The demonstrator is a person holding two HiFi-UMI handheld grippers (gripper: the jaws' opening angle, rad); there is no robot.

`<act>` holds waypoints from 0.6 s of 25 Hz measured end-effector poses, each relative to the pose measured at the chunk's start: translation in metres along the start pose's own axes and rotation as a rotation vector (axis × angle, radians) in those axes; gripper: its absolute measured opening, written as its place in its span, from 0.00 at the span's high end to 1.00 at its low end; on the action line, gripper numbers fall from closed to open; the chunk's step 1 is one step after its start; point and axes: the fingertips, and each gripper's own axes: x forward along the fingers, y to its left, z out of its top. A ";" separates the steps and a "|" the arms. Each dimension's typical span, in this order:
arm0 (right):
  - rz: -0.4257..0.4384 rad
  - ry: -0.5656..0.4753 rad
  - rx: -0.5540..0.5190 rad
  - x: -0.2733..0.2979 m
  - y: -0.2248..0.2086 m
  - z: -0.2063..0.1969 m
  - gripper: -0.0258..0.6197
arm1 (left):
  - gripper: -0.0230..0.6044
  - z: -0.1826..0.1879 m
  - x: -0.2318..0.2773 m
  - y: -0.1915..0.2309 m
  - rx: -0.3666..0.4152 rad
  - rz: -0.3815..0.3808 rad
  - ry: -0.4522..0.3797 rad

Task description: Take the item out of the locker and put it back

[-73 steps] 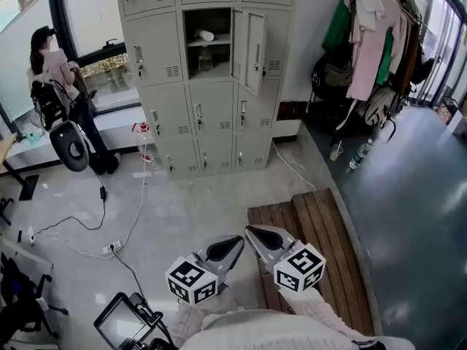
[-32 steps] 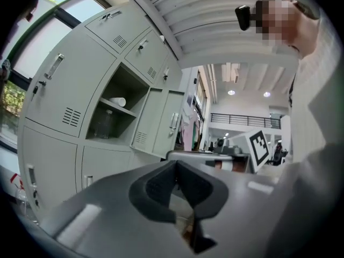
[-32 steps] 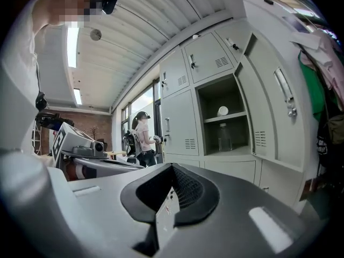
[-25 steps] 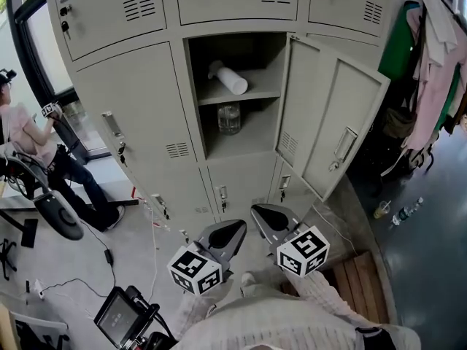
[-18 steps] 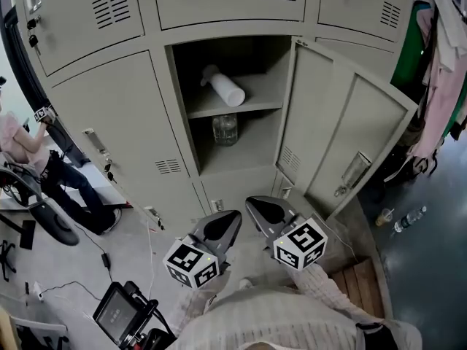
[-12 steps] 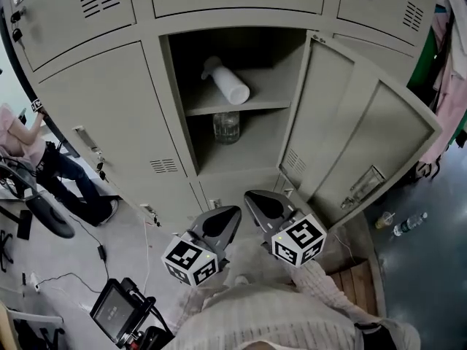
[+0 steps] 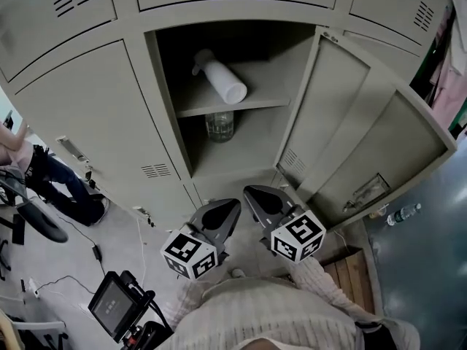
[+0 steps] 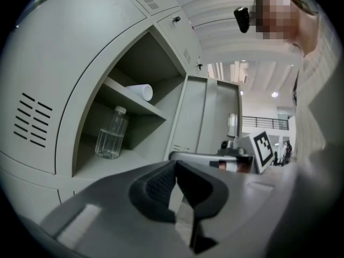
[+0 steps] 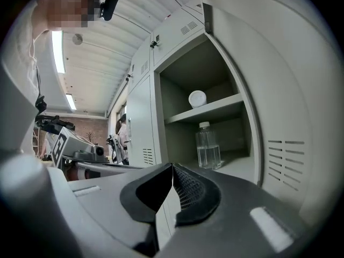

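Note:
The open locker compartment (image 7: 164, 115) has a shelf across its middle. A white cylinder (image 7: 219, 79) lies on the shelf, also seen in the left gripper view (image 8: 141, 92) and the right gripper view (image 9: 197, 98). A clear water bottle (image 7: 219, 126) stands upright below it (image 8: 111, 136) (image 9: 208, 147). My left gripper (image 7: 225, 211) (image 8: 176, 168) and right gripper (image 7: 257, 197) (image 9: 172, 171) are side by side, in front of the compartment and lower than it. Both are shut with nothing between their jaws, and both point level at the locker.
The locker door (image 7: 365, 144) stands swung out to the right. A person (image 7: 29, 162) is by the window at far left. A small screen on a stand (image 7: 113, 305) and cables lie on the floor at lower left. A bottle (image 7: 403, 213) and a wooden platform (image 7: 350, 265) are at right.
Both grippers have come closer to the open locker, which now fills more of the head view. Their jaws stayed shut, and the bottle and cylinder have not moved.

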 end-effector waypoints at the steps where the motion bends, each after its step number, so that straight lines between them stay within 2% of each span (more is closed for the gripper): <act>1: -0.003 0.000 0.000 0.002 -0.001 0.003 0.97 | 0.95 0.004 0.000 0.001 0.001 -0.005 -0.002; 5: -0.017 -0.013 -0.006 0.012 -0.004 0.014 0.96 | 0.95 0.013 0.004 0.012 0.006 -0.016 -0.010; 9: -0.045 -0.001 0.015 0.019 -0.008 0.006 0.93 | 0.95 0.008 0.004 0.019 -0.009 -0.013 -0.004; 15: -0.049 -0.005 0.013 0.040 -0.012 0.007 0.90 | 0.95 0.008 0.006 0.045 -0.019 0.018 0.011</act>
